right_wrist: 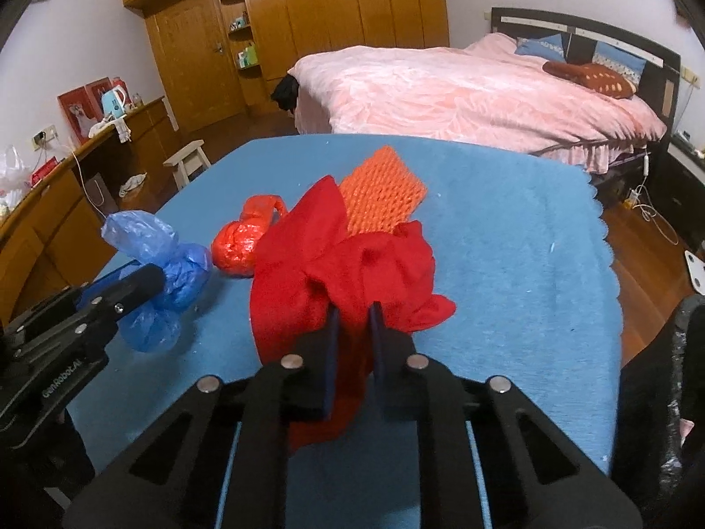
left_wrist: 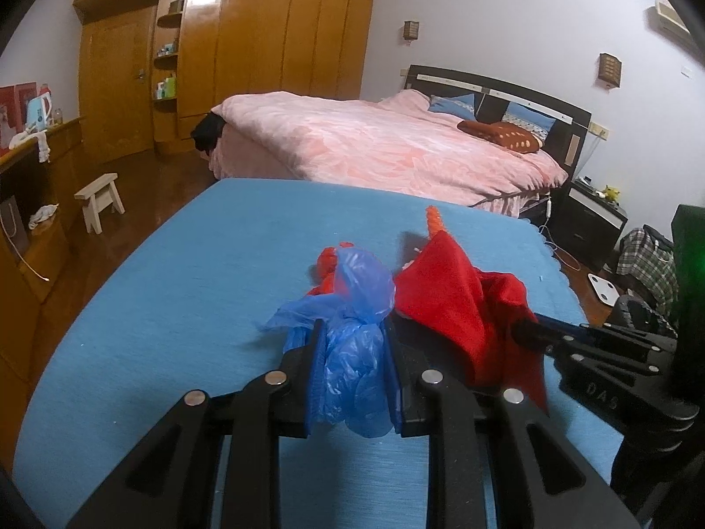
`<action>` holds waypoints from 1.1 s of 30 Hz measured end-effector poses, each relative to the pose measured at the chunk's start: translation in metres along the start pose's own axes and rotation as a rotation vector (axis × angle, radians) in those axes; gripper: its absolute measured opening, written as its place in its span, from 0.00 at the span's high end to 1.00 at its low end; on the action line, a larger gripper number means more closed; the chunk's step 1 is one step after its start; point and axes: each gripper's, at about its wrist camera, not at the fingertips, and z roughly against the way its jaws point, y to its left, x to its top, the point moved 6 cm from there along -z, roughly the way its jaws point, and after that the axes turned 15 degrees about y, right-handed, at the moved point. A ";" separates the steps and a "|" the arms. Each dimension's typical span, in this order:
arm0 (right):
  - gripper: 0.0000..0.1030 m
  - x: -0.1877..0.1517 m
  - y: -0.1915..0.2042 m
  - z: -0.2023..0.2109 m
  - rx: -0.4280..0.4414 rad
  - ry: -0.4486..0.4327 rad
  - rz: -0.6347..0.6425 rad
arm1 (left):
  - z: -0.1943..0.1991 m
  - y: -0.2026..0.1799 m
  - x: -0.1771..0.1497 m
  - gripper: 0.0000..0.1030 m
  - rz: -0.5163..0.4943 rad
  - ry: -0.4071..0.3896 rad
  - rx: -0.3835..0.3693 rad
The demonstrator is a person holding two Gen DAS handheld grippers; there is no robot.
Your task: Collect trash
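Note:
My left gripper (left_wrist: 352,330) is shut on a crumpled blue plastic bag (left_wrist: 352,352), held just above the blue tablecloth (left_wrist: 198,273); it also shows in the right wrist view (right_wrist: 158,264). My right gripper (right_wrist: 352,313) is shut on a red cloth (right_wrist: 317,255), seen in the left wrist view (left_wrist: 458,304) too. A crumpled red plastic bag (right_wrist: 242,242) lies between them on the table. An orange foam net (right_wrist: 379,189) lies behind the red cloth.
A bed with a pink cover (right_wrist: 462,88) stands beyond the table. A wooden wardrobe (left_wrist: 246,53) lines the far wall. A small stool (left_wrist: 99,200) and a long wooden dresser (right_wrist: 48,203) are on the left. A nightstand (left_wrist: 590,220) is on the right.

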 end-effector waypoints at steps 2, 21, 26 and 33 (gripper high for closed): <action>0.89 0.001 -0.005 0.007 -0.001 -0.010 -0.007 | 0.001 -0.001 0.001 0.77 -0.006 -0.002 -0.005; 0.97 0.000 -0.038 0.050 0.003 -0.059 -0.037 | 0.018 -0.055 0.018 0.77 -0.085 -0.029 -0.049; 0.95 -0.006 -0.044 0.039 0.002 -0.027 -0.045 | 0.011 -0.060 0.014 0.77 -0.094 -0.007 -0.056; 0.43 -0.016 -0.044 0.027 -0.008 0.001 -0.042 | 0.009 -0.046 -0.002 0.70 -0.083 0.025 -0.056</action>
